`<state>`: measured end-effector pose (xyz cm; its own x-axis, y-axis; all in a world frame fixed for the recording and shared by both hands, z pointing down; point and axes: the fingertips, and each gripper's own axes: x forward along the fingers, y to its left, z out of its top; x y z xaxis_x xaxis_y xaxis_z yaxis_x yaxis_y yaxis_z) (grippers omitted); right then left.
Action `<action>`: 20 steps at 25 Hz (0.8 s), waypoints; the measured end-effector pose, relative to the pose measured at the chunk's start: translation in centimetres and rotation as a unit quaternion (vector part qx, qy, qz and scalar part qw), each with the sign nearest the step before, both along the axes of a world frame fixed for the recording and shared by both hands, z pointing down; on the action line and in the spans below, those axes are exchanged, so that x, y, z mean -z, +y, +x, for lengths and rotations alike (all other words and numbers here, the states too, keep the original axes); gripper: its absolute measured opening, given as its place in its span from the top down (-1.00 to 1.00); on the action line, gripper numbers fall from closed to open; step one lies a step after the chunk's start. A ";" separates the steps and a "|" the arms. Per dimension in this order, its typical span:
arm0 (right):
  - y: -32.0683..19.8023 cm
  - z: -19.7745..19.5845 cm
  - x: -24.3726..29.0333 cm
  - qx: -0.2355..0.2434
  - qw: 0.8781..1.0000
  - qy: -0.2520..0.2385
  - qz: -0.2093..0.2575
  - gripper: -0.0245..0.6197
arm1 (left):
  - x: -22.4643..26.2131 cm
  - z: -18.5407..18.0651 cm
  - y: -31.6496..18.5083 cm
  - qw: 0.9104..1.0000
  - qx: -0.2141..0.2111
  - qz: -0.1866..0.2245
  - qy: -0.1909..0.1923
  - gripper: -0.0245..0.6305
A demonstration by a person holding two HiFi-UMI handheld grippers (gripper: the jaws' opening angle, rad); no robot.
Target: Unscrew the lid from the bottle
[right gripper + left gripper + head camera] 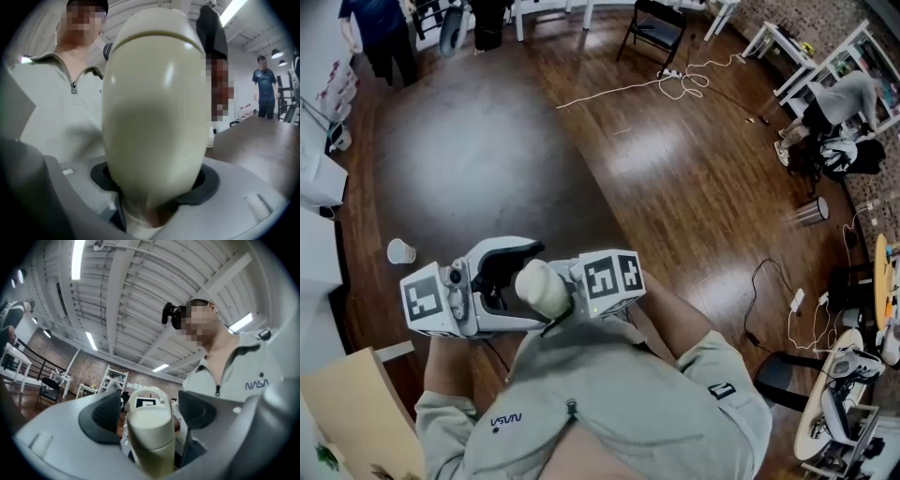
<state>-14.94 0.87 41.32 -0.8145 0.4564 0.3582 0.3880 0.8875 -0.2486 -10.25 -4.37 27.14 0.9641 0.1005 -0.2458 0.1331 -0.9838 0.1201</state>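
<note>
A cream bottle is held close to my chest between the two grippers. In the right gripper view the bottle fills the picture, and my right gripper is shut on it, with the dark pads pressed to its sides. The lid end with its loop handle stands between the jaws of my left gripper. That gripper is open, with a gap between each pad and the bottle. From the head view the left gripper is left of the bottle and the right gripper right of it.
Dark wooden floor lies below. A paper cup stands on it at the left, a folding chair and a white cable farther off. White tables line the left, cluttered desks the right. Another person stands in the room.
</note>
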 end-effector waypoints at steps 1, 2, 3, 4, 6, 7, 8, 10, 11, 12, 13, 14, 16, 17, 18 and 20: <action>0.6 0.0 0.0 0.019 1.000 0.000 -0.014 0.00 | 0.1 0.3 0.6 1.000 -0.017 -0.004 -0.004 -0.20; 1.1 0.0 0.0 0.033 0.999 0.001 -0.023 0.00 | 0.2 0.5 1.0 1.000 -0.030 -0.008 -0.008 -0.17; 1.4 -0.1 -0.1 0.042 0.999 0.003 -0.028 0.00 | 0.1 0.7 1.3 0.999 -0.037 -0.009 -0.010 -0.12; 1.6 -0.2 -0.3 0.046 0.999 0.005 -0.028 0.00 | 0.0 0.9 1.4 0.999 -0.039 -0.009 -0.011 -0.06; 1.6 -0.3 -0.6 0.044 0.999 0.009 -0.023 0.00 | -0.1 1.0 1.1 0.999 -0.033 -0.010 -0.012 0.01; 1.4 -0.4 -0.7 0.040 0.999 0.010 -0.021 0.00 | -0.2 1.0 1.0 0.999 -0.029 -0.011 -0.013 0.01; 1.2 -0.4 -0.8 0.032 0.999 0.010 -0.016 0.00 | -0.2 1.0 0.8 1.000 -0.024 -0.011 -0.013 0.01; 0.2 -0.6 -0.9 0.004 1.000 0.010 0.002 0.00 | -0.1 1.1 0.3 1.000 -0.004 -0.008 -0.015 0.02; -0.5 -0.9 -0.9 -0.019 1.000 0.010 0.016 0.00 | 0.0 1.2 -0.1 1.000 0.011 -0.005 -0.016 0.02; -1.5 -1.1 -1.0 -0.047 0.998 0.010 0.033 0.00 | 0.1 1.3 -0.5 0.999 0.030 -0.001 -0.018 0.02; -2.6 -1.4 -1.0 -0.082 0.995 0.009 0.054 0.00 | 0.1 1.4 -1.1 0.998 0.052 0.005 -0.019 0.02; -3.8 -1.6 -1.1 -0.121 0.989 0.010 0.079 0.00 | 0.2 1.5 -1.6 0.997 0.078 0.011 -0.021 0.02; -6.7 -1.7 -1.1 -0.202 0.970 0.017 0.135 0.00 | 0.3 1.6 -2.7 0.990 0.135 0.026 -0.025 0.02; -7.9 -1.7 -1.0 -0.240 0.958 0.018 0.157 0.00 | 0.4 1.6 -3.3 0.986 0.164 0.032 -0.025 0.03; -9.1 -1.7 -0.9 -0.276 0.945 0.019 0.173 0.00 | 0.6 1.5 -3.8 0.980 0.194 0.038 -0.024 0.03; -11.0 -1.4 -0.7 -0.346 0.917 0.023 0.198 0.00 | 0.7 1.5 -4.6 0.967 0.250 0.050 -0.026 0.03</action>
